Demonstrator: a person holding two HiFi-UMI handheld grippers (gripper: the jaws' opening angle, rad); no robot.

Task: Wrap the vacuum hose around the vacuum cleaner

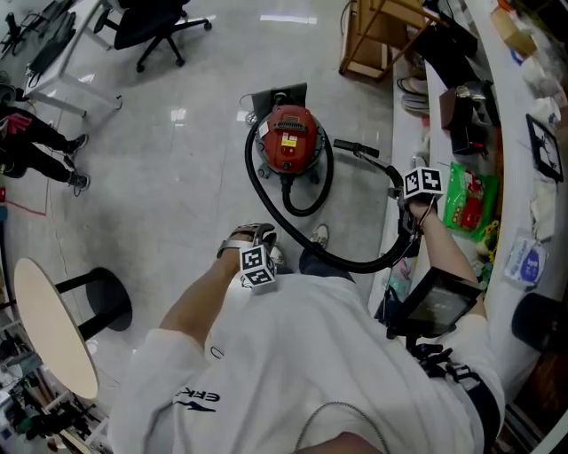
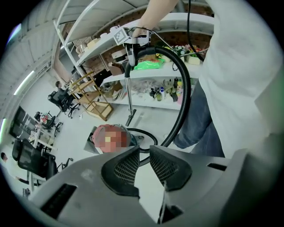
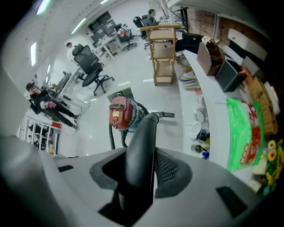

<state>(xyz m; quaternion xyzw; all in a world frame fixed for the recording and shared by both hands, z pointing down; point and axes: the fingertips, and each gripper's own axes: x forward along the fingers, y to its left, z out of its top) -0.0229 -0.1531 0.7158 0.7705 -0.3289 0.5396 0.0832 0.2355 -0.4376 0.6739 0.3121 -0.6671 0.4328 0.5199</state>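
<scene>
Right tongs: clamped on the rigid black end of the vacuum hose, raised beside the shelf. Left tongs: jaws a narrow gap apart, nothing between them, in front of our body. Vacuum cleaner stands on the floor ahead of our feet, nearer the floor's right edge by the shelf than its left. One turn of hose lies round its near side. The rest sags in a long bow across the floor and up to the right tongs.

Step, as we judge it: carry the held end round the canister, low and close, so each turn lands against the body. Left tongs could gather the slack bow first.

In the way:
- Our shoe sits just beside the bow.
- The wand juts beyond the grip toward the canister and could knock it.
- A wooden cart stands behind the canister.

Office chair and round table are well apart.
</scene>
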